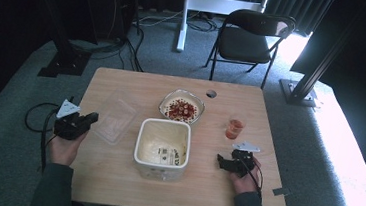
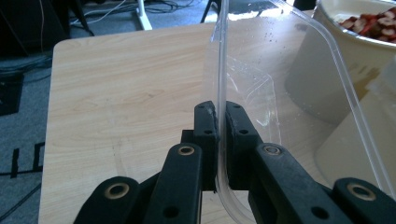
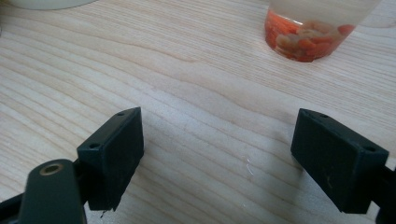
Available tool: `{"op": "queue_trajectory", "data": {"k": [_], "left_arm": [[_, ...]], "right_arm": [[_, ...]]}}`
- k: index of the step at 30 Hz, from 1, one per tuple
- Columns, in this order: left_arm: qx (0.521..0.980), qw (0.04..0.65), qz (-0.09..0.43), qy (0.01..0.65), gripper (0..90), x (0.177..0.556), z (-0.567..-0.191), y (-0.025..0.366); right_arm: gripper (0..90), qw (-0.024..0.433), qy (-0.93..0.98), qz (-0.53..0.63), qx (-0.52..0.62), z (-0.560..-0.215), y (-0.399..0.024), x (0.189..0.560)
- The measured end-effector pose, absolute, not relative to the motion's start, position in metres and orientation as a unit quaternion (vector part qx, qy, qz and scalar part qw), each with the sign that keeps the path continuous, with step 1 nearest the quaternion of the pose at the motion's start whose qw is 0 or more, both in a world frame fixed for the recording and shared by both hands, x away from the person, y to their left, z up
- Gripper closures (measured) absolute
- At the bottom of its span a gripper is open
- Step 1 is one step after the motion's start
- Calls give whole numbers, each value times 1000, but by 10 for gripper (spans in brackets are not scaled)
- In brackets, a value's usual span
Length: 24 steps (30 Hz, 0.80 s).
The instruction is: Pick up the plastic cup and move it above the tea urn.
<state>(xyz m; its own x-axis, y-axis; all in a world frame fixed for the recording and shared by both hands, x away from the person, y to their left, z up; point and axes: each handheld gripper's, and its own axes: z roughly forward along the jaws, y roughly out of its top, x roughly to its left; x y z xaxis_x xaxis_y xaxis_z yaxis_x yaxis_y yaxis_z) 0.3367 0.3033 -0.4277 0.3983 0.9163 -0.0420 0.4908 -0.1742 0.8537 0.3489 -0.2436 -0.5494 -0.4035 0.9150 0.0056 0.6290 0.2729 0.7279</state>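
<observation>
Pinching the rim of a clear plastic rectangular lid (image 2: 243,84), the left gripper (image 2: 221,121) has its two black jaws pressed together on the thin edge, so the lid stands tilted up from the light wooden table (image 2: 126,93). From the high view the same lid (image 1: 115,115) sits at the table's left side, just beside the left gripper (image 1: 89,120) and left of a square white plastic tub (image 1: 162,149) that stands near the table's middle with its mouth open. Just behind the tub is a rounded white bowl holding red sliced pieces (image 1: 182,108).

At the table's right side, the right gripper (image 1: 222,161) rests low over the wood, its jaws spread wide with nothing between them; in its own view the right gripper (image 3: 217,149) has bare table between its two pads. A small clear plastic cup of orange-red pieces (image 3: 315,30) stands ahead of it, apart from the jaws.
</observation>
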Motion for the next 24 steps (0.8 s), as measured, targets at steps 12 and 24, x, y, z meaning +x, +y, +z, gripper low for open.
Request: {"op": "queue_trajectory", "data": {"k": [12,24], "left_arm": [[732,440,261,451,861,321,-400,292],[743,451,267,415,860,310,-379,279]], "right_arm": [[164,214,769,333,502,-549,-244,349],[165,214,769,333,502,-549,-244,349]]}}
